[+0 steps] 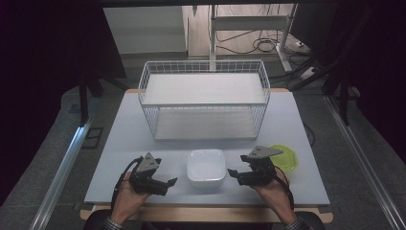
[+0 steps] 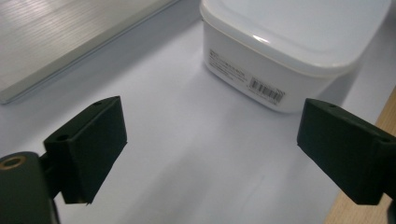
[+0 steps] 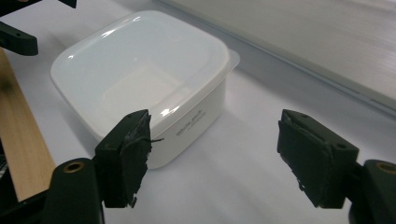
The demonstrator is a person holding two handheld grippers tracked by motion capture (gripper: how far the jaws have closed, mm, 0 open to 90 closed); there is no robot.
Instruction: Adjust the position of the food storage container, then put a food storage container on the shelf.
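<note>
A white square plastic container (image 1: pixel 206 166) with its lid on stands near the table's front edge, between my two grippers. My left gripper (image 1: pixel 170 184) lies a short way to its left and points at it. In the left gripper view the jaws (image 2: pixel 212 144) stand wide apart over bare table, with the container (image 2: pixel 299 42) ahead and to the right, apart from them. My right gripper (image 1: pixel 234 176) sits just right of the container. Its jaws (image 3: pixel 219 156) are open with nothing between them, and the container (image 3: pixel 140 79) stands close beside the left jaw.
A white wire basket shelf (image 1: pixel 203 100) with two levels stands at the back of the pale table (image 1: pixel 119 143). A green round plate (image 1: pixel 288 158) lies behind my right gripper. A wooden strip (image 3: pixel 18 140) runs along the table's front edge.
</note>
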